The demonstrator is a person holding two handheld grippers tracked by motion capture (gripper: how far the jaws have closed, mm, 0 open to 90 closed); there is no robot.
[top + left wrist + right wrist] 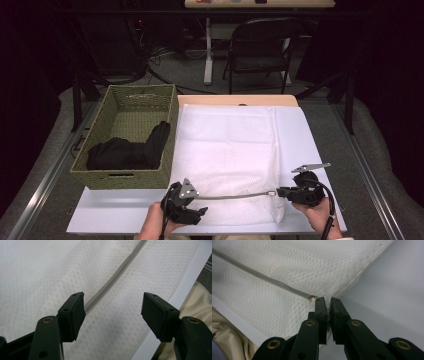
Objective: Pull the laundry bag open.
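Observation:
A white mesh bag lies flat on the white table, and its grey zipper runs along the near edge. My right gripper is shut on the bag's near right corner, just past the zipper's end; in the right gripper view the mesh is pinched between the jaws of my right gripper. My left gripper is at the zipper's left end. Its jaws stand apart over the mesh in my left gripper's own view. The zipper passes beside the left pad, and nothing is pinched.
A green woven basket stands at the table's left, with black clothing inside it. A folding chair and a table leg stand beyond the far edge. The near table edge lies close to both hands.

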